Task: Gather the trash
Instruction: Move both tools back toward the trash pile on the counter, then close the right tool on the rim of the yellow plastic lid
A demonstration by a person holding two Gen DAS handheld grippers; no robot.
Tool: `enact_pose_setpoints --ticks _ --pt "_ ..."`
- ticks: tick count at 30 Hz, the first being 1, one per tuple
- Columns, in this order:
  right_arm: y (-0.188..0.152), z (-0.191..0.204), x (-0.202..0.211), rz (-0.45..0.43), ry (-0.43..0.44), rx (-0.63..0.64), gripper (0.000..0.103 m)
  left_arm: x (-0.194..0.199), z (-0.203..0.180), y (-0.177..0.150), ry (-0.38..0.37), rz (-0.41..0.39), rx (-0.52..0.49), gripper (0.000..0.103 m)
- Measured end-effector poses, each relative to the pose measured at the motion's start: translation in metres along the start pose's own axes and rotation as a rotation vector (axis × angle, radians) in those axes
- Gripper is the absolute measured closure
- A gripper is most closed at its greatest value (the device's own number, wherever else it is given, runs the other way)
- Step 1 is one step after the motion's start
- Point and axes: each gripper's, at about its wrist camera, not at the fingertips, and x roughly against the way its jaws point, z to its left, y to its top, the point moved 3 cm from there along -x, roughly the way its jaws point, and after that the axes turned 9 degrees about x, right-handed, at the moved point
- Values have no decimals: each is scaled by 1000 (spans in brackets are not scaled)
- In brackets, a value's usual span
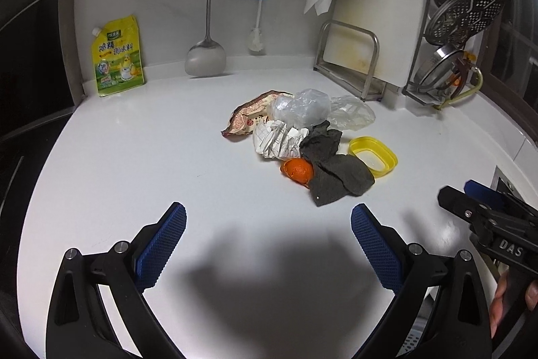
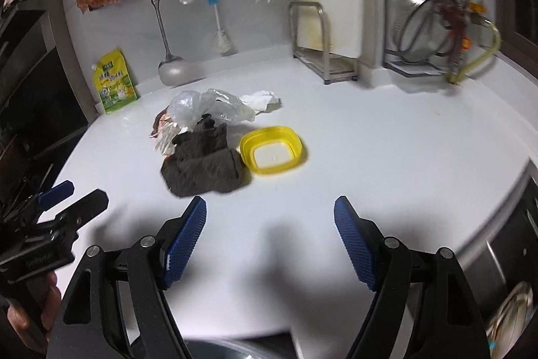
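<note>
— Left wrist view first?
— Left gripper spread wide, nothing between the blue pads, hovering over bare white counter. Ahead, well apart from the fingertips: a trash heap at mid-counter. Printed snack wrapper at the left, crumpled clear plastic on top, balled white paper in front, orange peel touching a dark grey rag. Yellow lid just beside the rag on the right. Yellow seasoning pouch propped against the back wall, far left.
— And the other tool?
— Right gripper poking in at the right edge; open or shut, cannot tell from here.
— Right wrist view?
— Right gripper gaping too, empty. Grey rag nearest its left pad, not touching. Yellow lid beside it, clear plastic behind. Somewhat blurred.
</note>
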Motion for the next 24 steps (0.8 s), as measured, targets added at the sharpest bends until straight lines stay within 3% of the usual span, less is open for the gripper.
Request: enact_pose_setpoints --ticks 11,24 --pt "28 -19 -81 122 61 4 26 -35 -13 12 23 30 0 6" --pt "45 -15 -118 169 119 15 25 -54 -21 7 29 61 0 6"
